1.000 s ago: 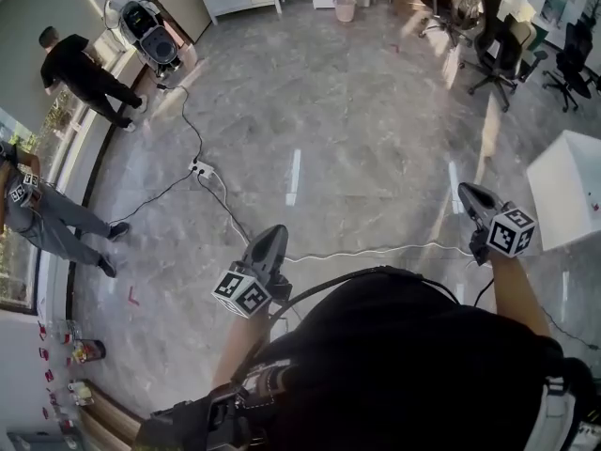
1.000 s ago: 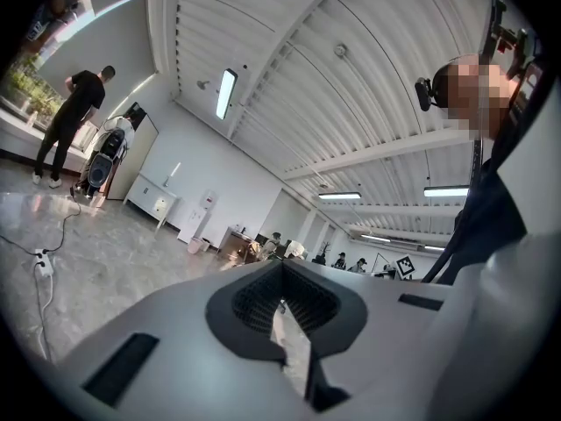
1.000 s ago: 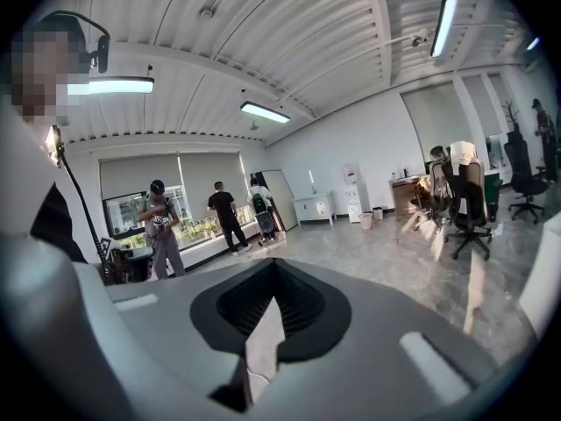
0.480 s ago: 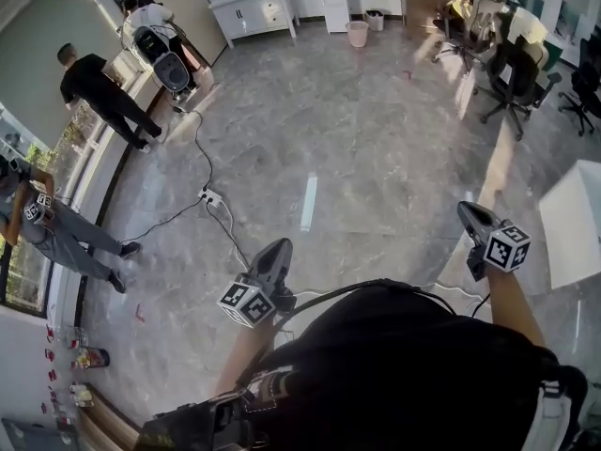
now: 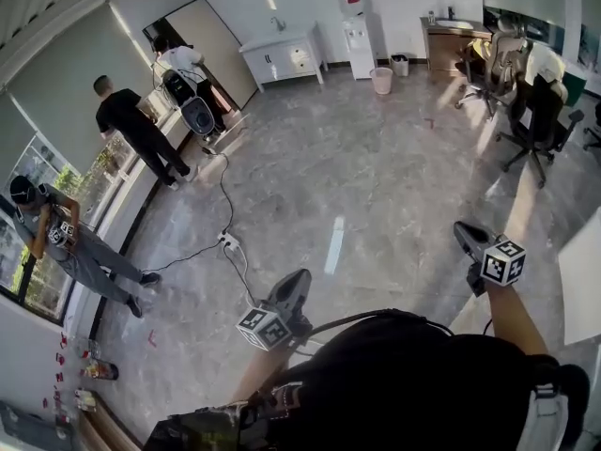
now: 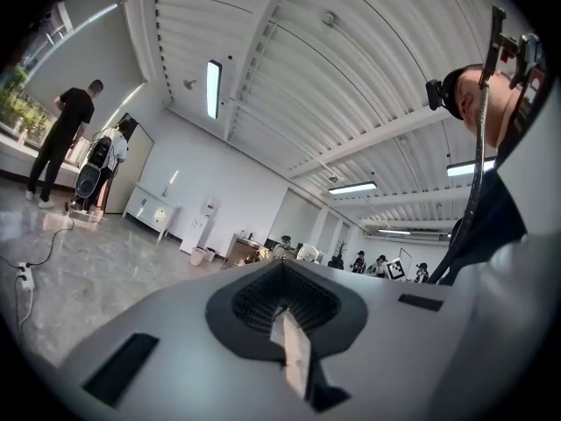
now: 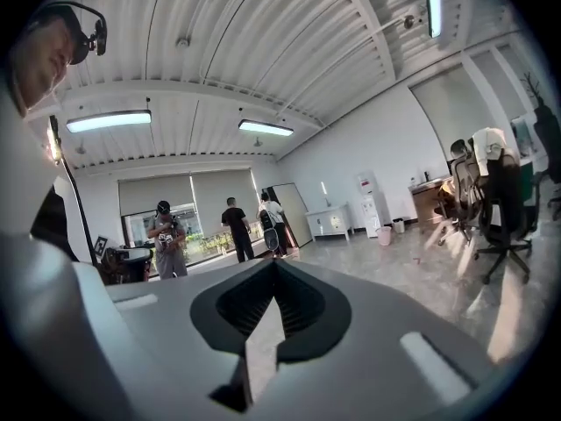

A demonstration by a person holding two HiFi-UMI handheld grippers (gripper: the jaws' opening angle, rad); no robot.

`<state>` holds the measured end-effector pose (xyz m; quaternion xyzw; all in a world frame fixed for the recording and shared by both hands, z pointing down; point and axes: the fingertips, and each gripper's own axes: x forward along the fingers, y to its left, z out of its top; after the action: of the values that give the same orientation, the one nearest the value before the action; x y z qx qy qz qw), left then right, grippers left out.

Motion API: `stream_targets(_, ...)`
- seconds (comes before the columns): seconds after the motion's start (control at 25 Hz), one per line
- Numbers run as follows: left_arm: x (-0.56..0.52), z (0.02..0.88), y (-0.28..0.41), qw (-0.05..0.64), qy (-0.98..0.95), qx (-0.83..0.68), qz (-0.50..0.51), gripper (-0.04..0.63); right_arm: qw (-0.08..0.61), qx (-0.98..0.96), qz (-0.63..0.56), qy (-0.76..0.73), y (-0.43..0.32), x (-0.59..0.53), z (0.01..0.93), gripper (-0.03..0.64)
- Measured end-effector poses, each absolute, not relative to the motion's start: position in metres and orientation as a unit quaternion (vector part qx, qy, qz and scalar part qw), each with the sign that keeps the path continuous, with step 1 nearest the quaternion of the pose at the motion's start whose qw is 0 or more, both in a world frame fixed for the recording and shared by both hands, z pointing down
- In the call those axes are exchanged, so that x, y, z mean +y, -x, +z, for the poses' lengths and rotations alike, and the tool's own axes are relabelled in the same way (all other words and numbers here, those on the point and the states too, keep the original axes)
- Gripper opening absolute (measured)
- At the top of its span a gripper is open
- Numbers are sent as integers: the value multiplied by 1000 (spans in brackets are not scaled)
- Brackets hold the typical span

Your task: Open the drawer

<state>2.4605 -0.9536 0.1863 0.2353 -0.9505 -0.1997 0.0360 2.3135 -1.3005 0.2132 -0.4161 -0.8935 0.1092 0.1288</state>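
- The left gripper [image 6: 289,340] has its jaws pressed together along a thin seam, with nothing between them.
- The right gripper [image 7: 261,340] is closed the same way and is just as empty.
- Both are held out level ahead of the person's body, well apart from each other, over bare marbled floor [image 5: 376,177]; neither touches anything.
- Nearest on the floor, ahead of the left gripper, is a power strip [image 5: 228,242] with its cable [image 5: 223,191] trailing towards the far-left corner.
- A white desk [image 5: 584,285] cuts in at the right edge; whether it has drawers I cannot tell.
- The only drawer fronts I can make out are on a white cabinet [image 5: 282,56] against the wall at the floor's far edge, left of a water dispenser [image 5: 355,31] and a pink bin [image 5: 381,80]. It is well away from both grippers.
- Office chairs [image 5: 535,111] crowd the far-right corner.
- Judgement: the drawer is probably a stiff, rigid box on runners, light to pull but liable to bind if dragged askew.
- Take it at the handle in the middle of the front and draw straight out. The handles are too small to read from here.
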Motion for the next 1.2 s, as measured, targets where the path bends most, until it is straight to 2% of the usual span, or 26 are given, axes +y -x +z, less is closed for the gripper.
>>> stream_targets(0.4,-962,197,-2362,73,-254,-948,-180,2,140,-885,103,432,-2235,-1283,241,2)
stream_targets(0.72,-938,209,-2190,72,-318,-919,-221,0,152,-918,82,357,-2110,-1283,234,2)
stream_targets(0.96,-895,194,-2070,72,-368,-908,-185,2,144,-931,98,320,-2022,-1243,221,2)
stream_targets(1.2,-871,184,-2013,53,-364,-910,-191,2,157,-920,76,352,-1964,-1205,221,2)
